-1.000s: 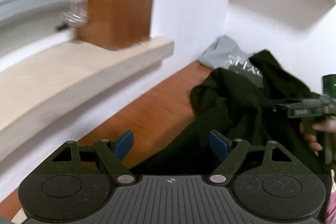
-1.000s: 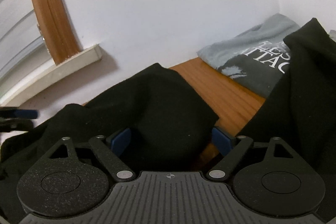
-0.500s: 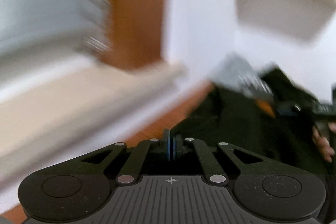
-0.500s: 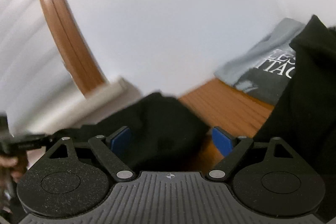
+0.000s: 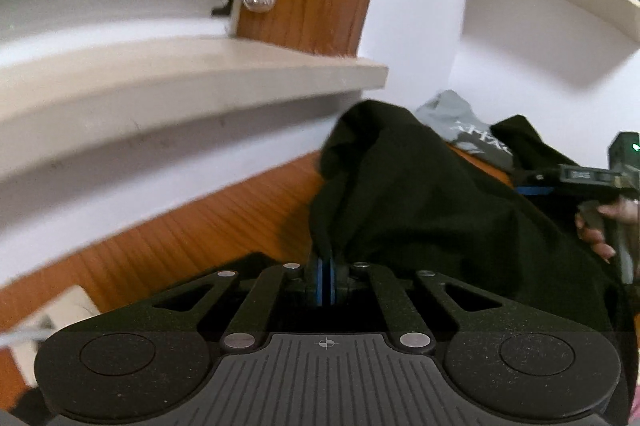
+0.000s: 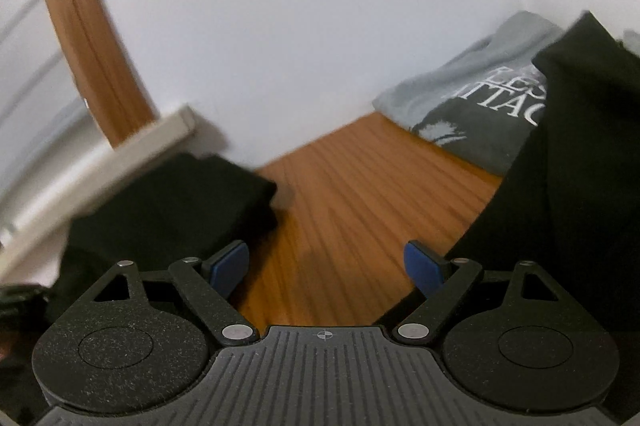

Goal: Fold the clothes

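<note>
Left gripper (image 5: 325,268) clamped on an edge of the limp black garment (image 5: 420,194) mid-frame on the wooden table (image 6: 360,194), right gripper (image 6: 326,262) spread and empty; soft, light cloth, best pinched at hems or corners.

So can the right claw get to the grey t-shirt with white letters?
Probably yes. The right claw is open and empty, bare wooden table runs up to the grey t-shirt, though the black garment covers its right part.
</note>
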`<action>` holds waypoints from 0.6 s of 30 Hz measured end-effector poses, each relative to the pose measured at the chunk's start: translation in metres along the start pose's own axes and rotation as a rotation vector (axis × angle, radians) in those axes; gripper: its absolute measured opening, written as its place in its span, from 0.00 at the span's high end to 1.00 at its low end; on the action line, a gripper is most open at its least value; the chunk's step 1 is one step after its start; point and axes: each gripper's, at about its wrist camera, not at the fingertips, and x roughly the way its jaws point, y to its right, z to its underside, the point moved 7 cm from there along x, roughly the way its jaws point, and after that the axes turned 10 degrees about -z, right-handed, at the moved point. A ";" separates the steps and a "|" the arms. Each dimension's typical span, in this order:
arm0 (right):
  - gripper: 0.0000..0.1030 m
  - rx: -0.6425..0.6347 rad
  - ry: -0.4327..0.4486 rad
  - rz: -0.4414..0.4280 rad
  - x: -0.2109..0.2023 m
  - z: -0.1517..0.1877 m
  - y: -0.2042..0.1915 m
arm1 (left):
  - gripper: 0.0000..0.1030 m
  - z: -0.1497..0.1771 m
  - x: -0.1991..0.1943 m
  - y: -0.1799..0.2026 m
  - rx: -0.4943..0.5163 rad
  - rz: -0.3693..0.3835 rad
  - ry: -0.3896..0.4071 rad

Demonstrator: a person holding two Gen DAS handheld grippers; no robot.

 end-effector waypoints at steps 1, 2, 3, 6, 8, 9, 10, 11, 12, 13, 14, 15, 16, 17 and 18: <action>0.18 -0.025 -0.018 0.031 0.004 -0.001 -0.004 | 0.97 0.002 0.002 0.001 -0.003 0.008 -0.015; 0.19 -0.039 -0.023 0.040 0.006 -0.004 -0.010 | 0.97 0.003 0.002 0.002 0.005 0.004 -0.016; 0.19 -0.053 -0.027 0.049 0.009 -0.007 -0.015 | 0.97 0.004 0.001 0.003 0.012 -0.001 -0.017; 0.19 -0.065 0.001 0.014 0.022 -0.029 -0.039 | 0.97 0.005 0.000 0.008 0.040 -0.007 -0.015; 0.19 -0.098 -0.013 0.012 0.038 -0.042 -0.058 | 0.97 0.004 -0.001 0.008 0.043 0.006 -0.011; 0.19 -0.117 -0.020 0.011 0.048 -0.048 -0.069 | 0.97 0.004 -0.002 0.010 0.047 0.021 -0.005; 0.19 -0.129 -0.033 0.005 0.059 -0.052 -0.078 | 0.97 0.004 -0.005 0.015 0.068 0.045 0.011; 0.19 -0.142 -0.046 -0.001 0.070 -0.056 -0.088 | 0.97 0.004 -0.009 0.019 0.090 0.069 0.026; 0.19 -0.155 -0.059 -0.007 0.081 -0.060 -0.097 | 0.97 0.004 -0.012 0.024 0.111 0.094 0.042; 0.19 -0.168 -0.073 -0.013 0.092 -0.064 -0.106 | 0.97 0.004 -0.015 0.028 0.132 0.118 0.057; 0.19 -0.182 -0.087 -0.002 0.102 -0.066 -0.111 | 0.97 0.005 -0.017 0.034 0.159 0.137 0.056; 0.19 -0.184 -0.100 0.013 0.111 -0.067 -0.113 | 0.97 0.007 -0.018 0.039 0.185 0.157 0.054; 0.19 -0.186 -0.112 0.027 0.120 -0.068 -0.115 | 0.97 0.009 -0.019 0.043 0.198 0.173 0.045; 0.19 -0.176 -0.122 0.018 0.126 -0.070 -0.117 | 0.97 0.011 -0.019 0.047 0.211 0.189 0.035; 0.19 -0.167 -0.131 0.009 0.132 -0.071 -0.118 | 0.97 0.013 -0.020 0.050 0.219 0.200 0.027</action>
